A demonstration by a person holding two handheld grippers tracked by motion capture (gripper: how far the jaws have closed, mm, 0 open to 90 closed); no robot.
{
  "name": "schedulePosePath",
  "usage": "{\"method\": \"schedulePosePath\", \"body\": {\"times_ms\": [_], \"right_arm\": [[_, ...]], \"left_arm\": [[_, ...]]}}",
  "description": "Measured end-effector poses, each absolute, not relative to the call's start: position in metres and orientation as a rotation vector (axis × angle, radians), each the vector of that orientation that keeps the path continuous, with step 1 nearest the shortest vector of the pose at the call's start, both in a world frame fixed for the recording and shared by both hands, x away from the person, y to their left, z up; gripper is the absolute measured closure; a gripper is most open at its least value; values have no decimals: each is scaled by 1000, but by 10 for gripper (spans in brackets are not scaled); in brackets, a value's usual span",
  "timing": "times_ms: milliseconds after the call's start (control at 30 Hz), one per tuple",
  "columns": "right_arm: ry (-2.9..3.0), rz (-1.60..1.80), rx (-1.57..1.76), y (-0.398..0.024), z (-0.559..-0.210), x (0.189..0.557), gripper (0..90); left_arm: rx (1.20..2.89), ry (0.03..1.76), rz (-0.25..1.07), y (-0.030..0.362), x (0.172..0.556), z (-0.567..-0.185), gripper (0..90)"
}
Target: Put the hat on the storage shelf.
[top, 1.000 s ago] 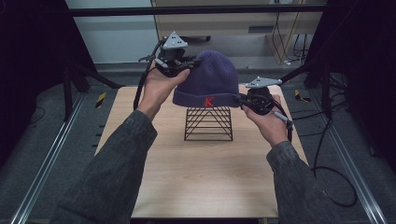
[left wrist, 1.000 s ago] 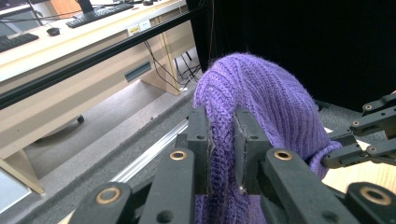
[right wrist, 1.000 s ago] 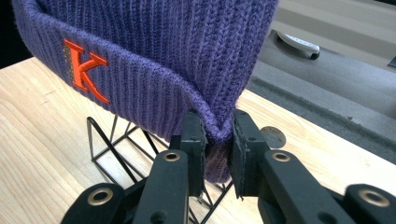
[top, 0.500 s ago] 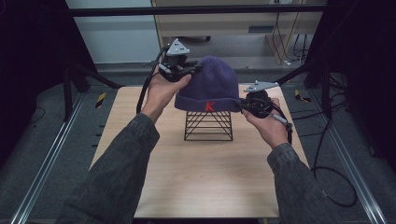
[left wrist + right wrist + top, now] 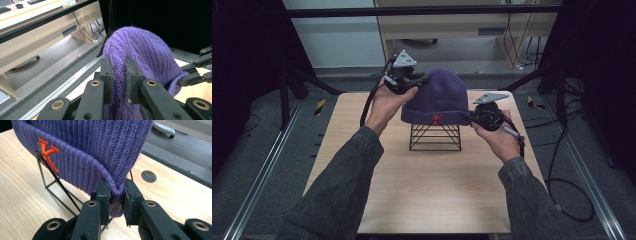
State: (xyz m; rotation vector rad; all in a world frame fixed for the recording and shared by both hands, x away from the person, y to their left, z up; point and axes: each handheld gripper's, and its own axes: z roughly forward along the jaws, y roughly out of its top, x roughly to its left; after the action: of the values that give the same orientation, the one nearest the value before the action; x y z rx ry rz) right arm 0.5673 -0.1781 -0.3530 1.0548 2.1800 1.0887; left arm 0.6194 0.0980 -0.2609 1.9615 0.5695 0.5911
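Now your left gripper [image 5: 421, 80] has come down a bit vs 1 s ago, bringing the purple knit beanie [image 5: 437, 97] lower onto the black wire stand [image 5: 435, 137] at the table's [image 5: 362, 150] far middle. Both claws are clamped on knit: left on the crown's far-left side, right gripper [image 5: 470, 118] on the cuff's right edge. Hat looks nearly seated, approx level; pull it down evenly.

Bench [image 5: 427, 190]: light wood top, rectangular, grain running lengthwise, standing on grey floor [image 5: 267, 165] between metal rails. 1 round hole [image 5: 148, 176] is visible in the top near its far edge. Standing directly on it, near the far middle: 1 black wire stand [image 5: 435, 137], open-framed, upright.
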Motion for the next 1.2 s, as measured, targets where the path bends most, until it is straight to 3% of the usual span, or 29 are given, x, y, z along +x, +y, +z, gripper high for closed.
{"method": "schedulePosePath", "body": {"times_ms": [1200], "right_arm": [[2239, 1034, 1073, -172, -375, 567, 754]], "left_arm": [[1984, 604, 556, 106, 614, -291, 782]]}}
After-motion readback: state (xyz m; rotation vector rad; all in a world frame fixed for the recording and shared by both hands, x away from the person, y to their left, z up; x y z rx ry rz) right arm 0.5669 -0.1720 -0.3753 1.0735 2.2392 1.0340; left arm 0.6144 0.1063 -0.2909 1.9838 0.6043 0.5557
